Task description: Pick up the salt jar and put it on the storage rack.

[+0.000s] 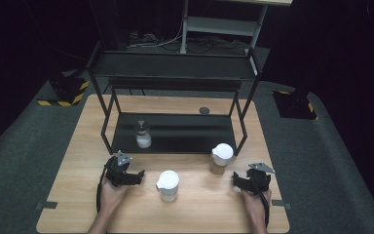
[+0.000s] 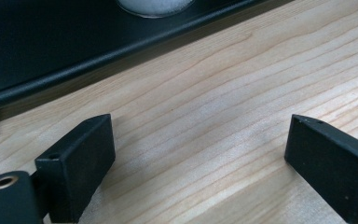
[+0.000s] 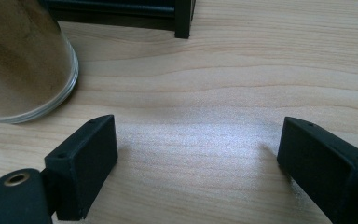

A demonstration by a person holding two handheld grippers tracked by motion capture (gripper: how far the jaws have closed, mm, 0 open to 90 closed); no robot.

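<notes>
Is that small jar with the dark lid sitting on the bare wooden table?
No, the small jar stands on the black rack's bottom shelf, not on the wooden table.

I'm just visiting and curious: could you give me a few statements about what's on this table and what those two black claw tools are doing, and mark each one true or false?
1. The left gripper holds a jar. False: its jaws are open over bare wood.
2. A small jar stands on the black rack's bottom shelf. True.
3. The white-lidded jar with brown contents lies tipped over. False: it stands upright on the table.
4. The right gripper is open, with nothing between its jaws. True.
5. The white-lidded jar with pale contents stands between the two grippers. True.
</notes>
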